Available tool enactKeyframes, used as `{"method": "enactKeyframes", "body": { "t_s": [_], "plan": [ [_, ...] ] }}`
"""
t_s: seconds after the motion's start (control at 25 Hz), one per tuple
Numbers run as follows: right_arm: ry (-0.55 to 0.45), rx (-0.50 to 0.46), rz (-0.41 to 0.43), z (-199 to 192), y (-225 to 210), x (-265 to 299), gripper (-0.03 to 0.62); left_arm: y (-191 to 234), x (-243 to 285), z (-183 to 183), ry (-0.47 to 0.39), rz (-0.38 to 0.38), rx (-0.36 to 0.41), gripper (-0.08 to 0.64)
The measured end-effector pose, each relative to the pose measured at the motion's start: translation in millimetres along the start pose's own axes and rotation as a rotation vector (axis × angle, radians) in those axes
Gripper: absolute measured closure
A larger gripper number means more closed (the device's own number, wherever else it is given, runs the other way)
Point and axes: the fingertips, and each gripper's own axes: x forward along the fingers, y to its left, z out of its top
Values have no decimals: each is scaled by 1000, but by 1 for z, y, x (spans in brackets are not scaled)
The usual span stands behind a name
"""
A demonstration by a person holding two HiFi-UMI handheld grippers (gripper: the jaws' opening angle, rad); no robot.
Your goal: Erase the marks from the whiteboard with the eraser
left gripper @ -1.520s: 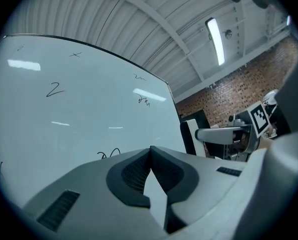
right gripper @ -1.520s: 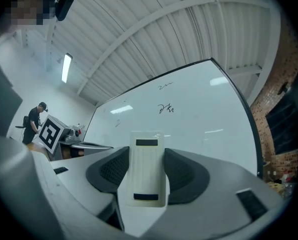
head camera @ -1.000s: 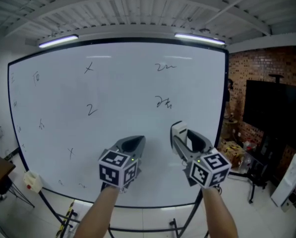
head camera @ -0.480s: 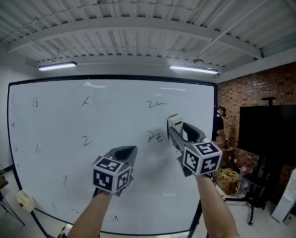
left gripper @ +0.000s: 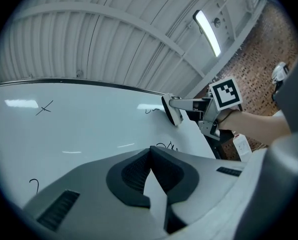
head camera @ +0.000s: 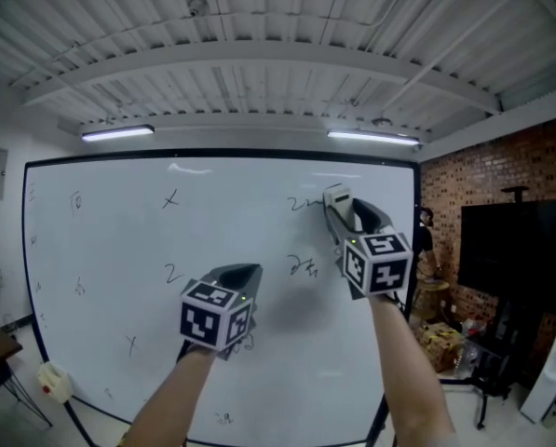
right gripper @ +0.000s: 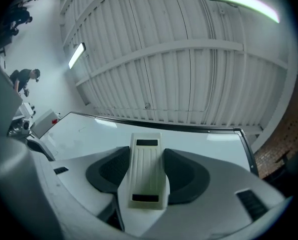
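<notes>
1. The whiteboard (head camera: pixel 231 343) fills the middle of the head view. Small marks are scattered over it, most of them toward 9 o'clock from its centre, and none looks wiped yet.
2. The right gripper (head camera: pixel 350 220) is raised toward 2 o'clock from the board's centre, its jaws clamped on the eraser (head camera: pixel 336 196). The right gripper view shows the pale block squeezed between both pads.
3. The left gripper (head camera: pixel 241 277) hangs lower, near the board's centre. Its jaws are together with nothing between them, so we judge the right hand to be the working one and far nearer to the upper marks.
4. The eraser's long axis runs roughly 12 to 6 in the head view, and its flat face is turned to the board. From the left gripper view it sits at the surface or just off it; we cannot tell whether it touches.
5. The top scribble (head camera: pixel 304 204) lies just beside the eraser at 9 o'clock.
6. A second scribble (head camera: pixel 305 267) sits at about 7 o'clock, a little farther off. We judge the coming stroke should press in and sweep toward 9 o'clock first.
</notes>
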Motion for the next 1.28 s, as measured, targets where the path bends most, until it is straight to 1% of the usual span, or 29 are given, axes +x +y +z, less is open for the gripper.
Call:
{"method": "enactKeyframes", "body": {
  "t_s": [0.16,0.24,0.4,0.56,0.72,0.84,0.92,1.04,1.12,1.28],
  "plan": [
    [31,-79,-78,3,-1,18,373,6,1,-1,18,10,14,560],
    [41,-101,-108,2,1,21,374,9,-1,-2,21,10,24,560],
    [53,-113,-135,2,3,23,377,9,-2,-4,22,4,34,560],
    [63,-96,-151,3,8,26,377,8,-3,-5,23,-4,35,560],
    [77,-88,-130,2,22,30,379,10,-10,-9,25,-7,29,560],
    [79,-83,-98,3,44,36,379,16,-19,-14,30,1,21,560],
    [78,-90,-62,5,71,42,379,21,-25,-19,36,11,14,560],
    [73,-128,5,7,121,53,379,29,-36,-26,42,29,-1,560],
    [70,-155,23,8,144,58,379,34,-43,-30,41,40,-10,560],
    [75,-132,38,6,142,59,377,38,-47,-37,46,48,-22,560]
  ]
}}
